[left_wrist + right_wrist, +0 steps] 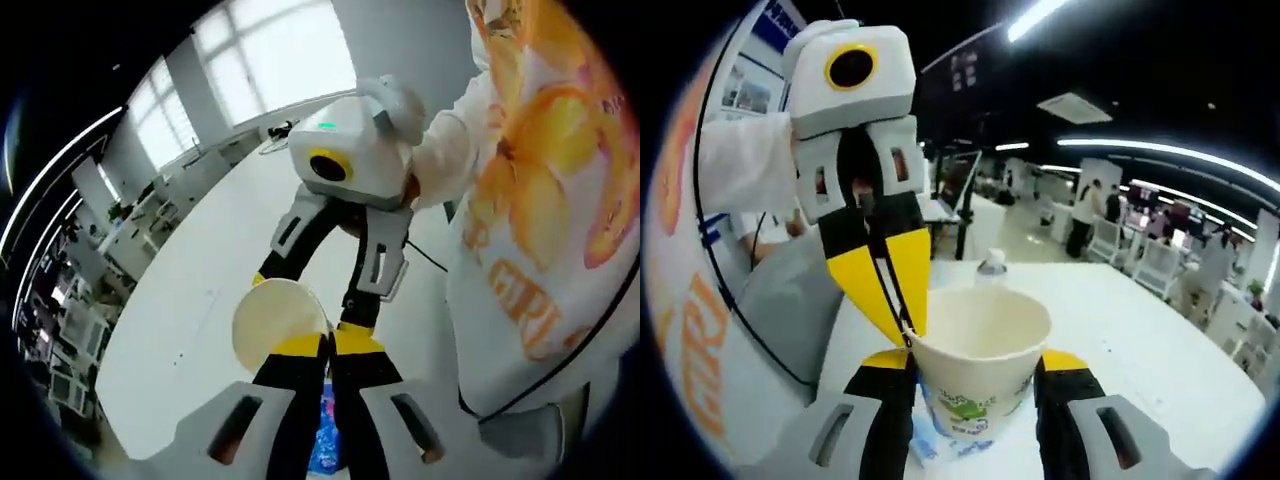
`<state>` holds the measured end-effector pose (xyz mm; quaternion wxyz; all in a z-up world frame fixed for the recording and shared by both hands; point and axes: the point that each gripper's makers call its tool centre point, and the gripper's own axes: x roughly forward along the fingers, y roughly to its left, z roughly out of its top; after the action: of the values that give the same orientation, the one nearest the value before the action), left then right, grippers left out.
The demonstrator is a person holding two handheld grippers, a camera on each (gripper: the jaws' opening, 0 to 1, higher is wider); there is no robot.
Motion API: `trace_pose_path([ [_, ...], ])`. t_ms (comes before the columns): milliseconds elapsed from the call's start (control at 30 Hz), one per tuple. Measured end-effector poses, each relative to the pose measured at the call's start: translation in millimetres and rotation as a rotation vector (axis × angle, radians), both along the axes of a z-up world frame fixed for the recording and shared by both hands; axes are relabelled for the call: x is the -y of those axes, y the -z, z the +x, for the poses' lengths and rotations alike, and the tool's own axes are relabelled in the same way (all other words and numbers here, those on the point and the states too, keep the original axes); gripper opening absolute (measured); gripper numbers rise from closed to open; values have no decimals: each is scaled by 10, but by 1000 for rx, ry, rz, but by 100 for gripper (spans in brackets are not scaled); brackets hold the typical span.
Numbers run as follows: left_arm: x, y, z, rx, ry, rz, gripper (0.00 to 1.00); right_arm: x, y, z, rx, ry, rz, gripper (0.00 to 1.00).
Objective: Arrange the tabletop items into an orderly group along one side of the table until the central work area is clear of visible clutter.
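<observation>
White table (pixel 1160 330) | cup (pixel 980 360): light, crushable paper; hold low on wall | right gripper (pixel 975 385) clamps cup body | left gripper (pixel 908 330) pinches cup rim.

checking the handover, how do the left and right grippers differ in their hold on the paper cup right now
The right gripper has its jaws spread wide around the paper cup body; the left gripper has its jaws pinched nearly together on the cup's rim. The right comes from below, the left from above. Both have yellow-tipped black jaws touching the cup.
</observation>
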<state>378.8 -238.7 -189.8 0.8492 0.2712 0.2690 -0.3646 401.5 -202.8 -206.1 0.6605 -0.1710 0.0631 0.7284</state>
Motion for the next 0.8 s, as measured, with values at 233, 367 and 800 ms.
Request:
trace_pose_path([
  [233,-207,-56,136,39,-95,43,0,32,80,42,-40,20,-14,57],
  [367,-575,27,193,18,-194,93,0,115,134,83,-110,53,-17,58],
  [800,-1681,576,373,-75,-372,167,0,559,339,309,-227,193,-42,58],
])
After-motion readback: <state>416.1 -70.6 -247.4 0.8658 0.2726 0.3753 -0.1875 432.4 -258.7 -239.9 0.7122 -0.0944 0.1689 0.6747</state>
